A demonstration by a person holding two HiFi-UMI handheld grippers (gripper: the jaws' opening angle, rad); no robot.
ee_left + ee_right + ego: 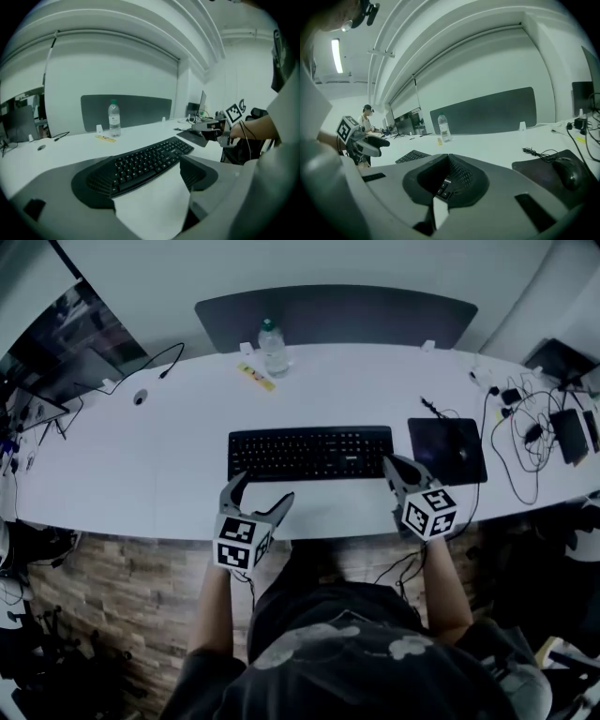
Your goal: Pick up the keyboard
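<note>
Currently keyboard (309, 454) lies flat on the desk (112, 474). Left gripper (262, 487) has jaws wide and empty, just off its front-left edge. Right gripper (394, 465) has jaws closed and empty, at its right end.

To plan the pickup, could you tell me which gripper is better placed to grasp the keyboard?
Probably left: the left gripper stands open at the front left corner of the keyboard; the right gripper is shut at its right end.

White curved bench (141, 465), long. Black keyboard (309, 454) flat near front edge, centre. Dark mouse pad (446, 448) just right of it. Clear water bottle (273, 348) upright near back edge, yellow strip (255, 376) lying beside. Black cables (525, 442) tangled far right.
</note>
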